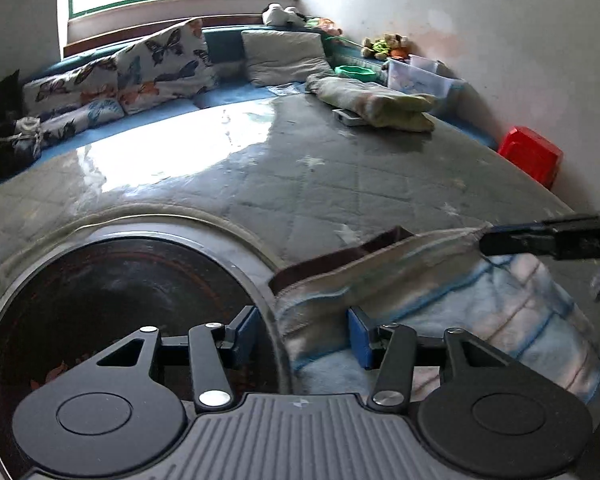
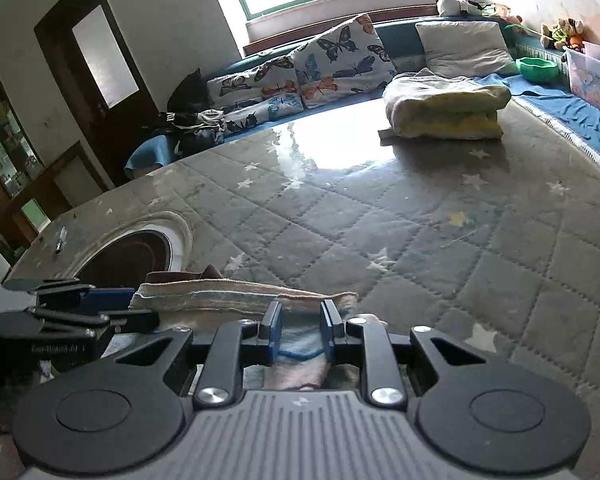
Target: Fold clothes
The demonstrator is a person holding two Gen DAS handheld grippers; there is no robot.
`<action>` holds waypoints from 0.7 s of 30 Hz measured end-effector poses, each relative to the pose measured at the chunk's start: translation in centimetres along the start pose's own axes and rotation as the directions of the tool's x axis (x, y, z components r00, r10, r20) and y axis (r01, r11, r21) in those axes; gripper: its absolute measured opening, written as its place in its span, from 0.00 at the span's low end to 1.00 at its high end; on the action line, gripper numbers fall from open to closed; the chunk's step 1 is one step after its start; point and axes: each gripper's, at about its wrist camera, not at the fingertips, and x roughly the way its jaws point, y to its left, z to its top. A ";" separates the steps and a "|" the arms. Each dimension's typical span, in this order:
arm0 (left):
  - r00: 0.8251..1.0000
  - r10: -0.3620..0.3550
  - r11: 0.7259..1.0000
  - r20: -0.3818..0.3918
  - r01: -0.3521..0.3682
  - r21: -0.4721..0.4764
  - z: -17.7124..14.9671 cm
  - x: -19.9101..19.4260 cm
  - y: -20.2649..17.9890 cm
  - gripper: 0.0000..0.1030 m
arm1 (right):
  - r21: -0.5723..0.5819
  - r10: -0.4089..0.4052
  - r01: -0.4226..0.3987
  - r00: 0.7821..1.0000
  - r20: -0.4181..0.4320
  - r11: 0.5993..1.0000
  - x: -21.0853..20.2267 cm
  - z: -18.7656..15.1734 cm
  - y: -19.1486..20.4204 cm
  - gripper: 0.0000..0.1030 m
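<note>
A pale blue striped garment (image 1: 460, 304) with a brown edge (image 1: 340, 256) lies folded on the quilted grey cover (image 1: 340, 184). My left gripper (image 1: 303, 332) is open. The garment's left edge lies between its blue pads (image 1: 359, 336), and its left finger hangs over the round black inset. My right gripper (image 1: 485, 237) comes in from the right, shut on the garment's raised far edge. In the right wrist view the garment (image 2: 244, 298) bunches between the right gripper's (image 2: 301, 320) narrow jaws, and the left gripper (image 2: 132, 308) sits at its left end.
A round black inset (image 1: 116, 300) is sunk into the cover at left. A folded yellowish blanket (image 2: 444, 108) lies at the back, with cushions (image 2: 336, 60) behind it. A pen (image 2: 61, 239) lies at far left, a red stool (image 1: 532, 152) and a plastic box (image 1: 420, 76) at right.
</note>
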 end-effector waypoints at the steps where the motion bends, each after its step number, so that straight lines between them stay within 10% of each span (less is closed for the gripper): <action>1: 1.000 0.003 1.000 0.009 -0.003 0.003 0.2 -0.3 -0.1 0.50 | 0.000 0.000 0.000 1.000 0.003 1.000 -0.1 0.0 0.0 0.20; 21: 0.997 -0.067 0.991 0.037 0.062 0.120 2.9 1.7 -5.2 0.42 | -0.069 0.059 -0.058 0.998 0.013 0.996 -2.4 -0.5 1.0 0.21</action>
